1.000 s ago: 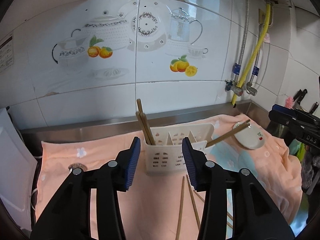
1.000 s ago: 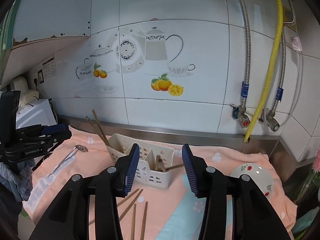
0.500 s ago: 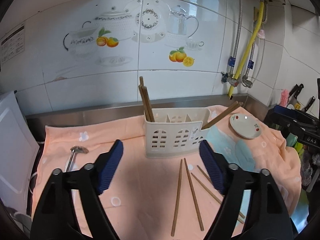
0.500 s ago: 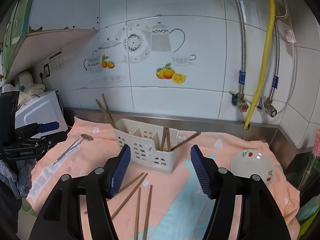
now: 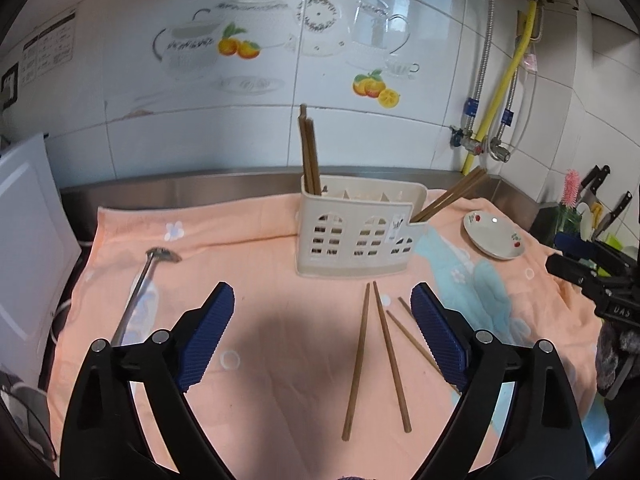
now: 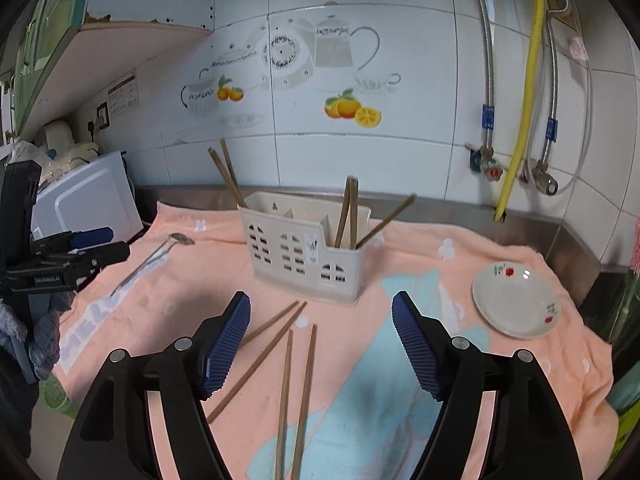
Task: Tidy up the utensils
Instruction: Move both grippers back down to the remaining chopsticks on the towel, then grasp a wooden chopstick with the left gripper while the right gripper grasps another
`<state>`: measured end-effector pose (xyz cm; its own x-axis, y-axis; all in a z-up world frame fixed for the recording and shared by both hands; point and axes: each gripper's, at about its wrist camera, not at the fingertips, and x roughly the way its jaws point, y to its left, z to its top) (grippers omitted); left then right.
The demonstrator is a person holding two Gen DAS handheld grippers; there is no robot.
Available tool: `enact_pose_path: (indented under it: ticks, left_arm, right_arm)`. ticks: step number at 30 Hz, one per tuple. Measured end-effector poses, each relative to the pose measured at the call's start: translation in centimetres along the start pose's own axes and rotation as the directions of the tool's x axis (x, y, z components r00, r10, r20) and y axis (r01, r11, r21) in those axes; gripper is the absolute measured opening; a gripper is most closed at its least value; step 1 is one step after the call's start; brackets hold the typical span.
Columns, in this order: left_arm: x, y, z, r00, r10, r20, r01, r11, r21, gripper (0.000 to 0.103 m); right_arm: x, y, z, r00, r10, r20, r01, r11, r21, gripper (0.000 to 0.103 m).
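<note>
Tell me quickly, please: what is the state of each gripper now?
Left gripper: open, holding nothing.
Right gripper: open, holding nothing.

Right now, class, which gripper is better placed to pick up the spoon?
Left, probably. The spoon lies just beside the open left gripper, at its own left finger. From the right gripper, also open, it lies far off, past the chopsticks.

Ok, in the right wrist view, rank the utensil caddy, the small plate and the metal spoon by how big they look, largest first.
1. Utensil caddy, clearly covering the most of the picture.
2. Small plate.
3. Metal spoon, long but very thin.

The plate and spoon span a similar length, so that ranking rests on area.
</note>
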<state>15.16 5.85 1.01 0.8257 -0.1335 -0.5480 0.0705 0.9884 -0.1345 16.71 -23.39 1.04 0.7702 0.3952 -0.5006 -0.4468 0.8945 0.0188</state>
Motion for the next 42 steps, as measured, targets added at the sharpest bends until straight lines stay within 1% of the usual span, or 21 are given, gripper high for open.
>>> enact_pose_path:
  ticks: [10, 20, 23, 26, 27, 29, 31, 35, 36, 40, 42]
  left_arm:
    - [0.3, 0.9, -3.4, 0.999, 0.011, -0.044, -0.013, 1.0, -0.026, 0.09]
    - [1.0, 1.5, -6.4, 0.996, 0.017, -0.093, -0.022, 0.998, -0.053, 0.09]
    - [1.3, 1.5, -7.2, 0.994, 0.018, -0.111, -0.025, 0.998, -0.06, 0.09]
    - [1.6, 1.6, -7.9, 0.992, 0.016, -0.126, -0.024, 0.998, -0.064, 0.09]
    - [1.7, 1.6, -8.1, 0.991, 0.017, -0.13, -0.025, 0.998, -0.064, 0.09]
    - [1.8, 1.5, -8.5, 0.991, 0.016, -0.136, -0.025, 0.998, -0.065, 0.09]
    - [1.9, 1.5, -8.8, 0.99, 0.015, -0.139, -0.024, 0.998, -0.064, 0.09]
    - [2.3, 1.3, -9.4, 0.988, 0.014, -0.153, -0.023, 0.998, -0.061, 0.088]
    - [2.3, 1.2, -9.6, 0.988, 0.011, -0.157, -0.021, 0.998, -0.06, 0.088]
    - [2.5, 0.9, -10.0, 0.986, 0.006, -0.164, -0.014, 0.999, -0.048, 0.083]
    - [2.6, 0.8, -10.2, 0.986, 0.003, -0.169, -0.011, 0.999, -0.044, 0.082]
  right_arm:
    - [0.9, 0.1, -4.6, 0.998, 0.02, -0.064, -0.017, 0.999, 0.046, 0.071]
    - [2.2, 0.0, -9.4, 0.989, 0.032, -0.147, -0.02, 0.996, 0.086, 0.07]
    - [2.4, 0.3, -10.6, 0.986, 0.024, -0.165, -0.012, 0.997, 0.074, 0.066]
    - [2.7, 0.9, -11.6, 0.984, 0.016, -0.177, -0.007, 0.998, 0.057, 0.06]
    - [2.9, 1.1, -12.0, 0.983, 0.018, -0.184, -0.008, 0.999, 0.053, 0.056]
    - [3.1, 1.3, -12.5, 0.982, 0.011, -0.189, -0.003, 0.999, 0.045, 0.053]
    - [3.5, 1.5, -13.0, 0.979, 0.015, -0.203, -0.008, 0.999, 0.036, 0.045]
    - [4.2, 1.9, -13.7, 0.974, 0.026, -0.224, -0.018, 0.999, 0.038, 0.037]
    - [4.3, 1.9, -13.8, 0.973, 0.03, -0.227, -0.021, 0.999, 0.04, 0.034]
    - [5.2, 2.3, -14.2, 0.968, 0.046, -0.247, -0.036, 0.998, 0.042, 0.026]
    - [5.6, 2.4, -14.4, 0.967, 0.045, -0.252, -0.036, 0.998, 0.041, 0.025]
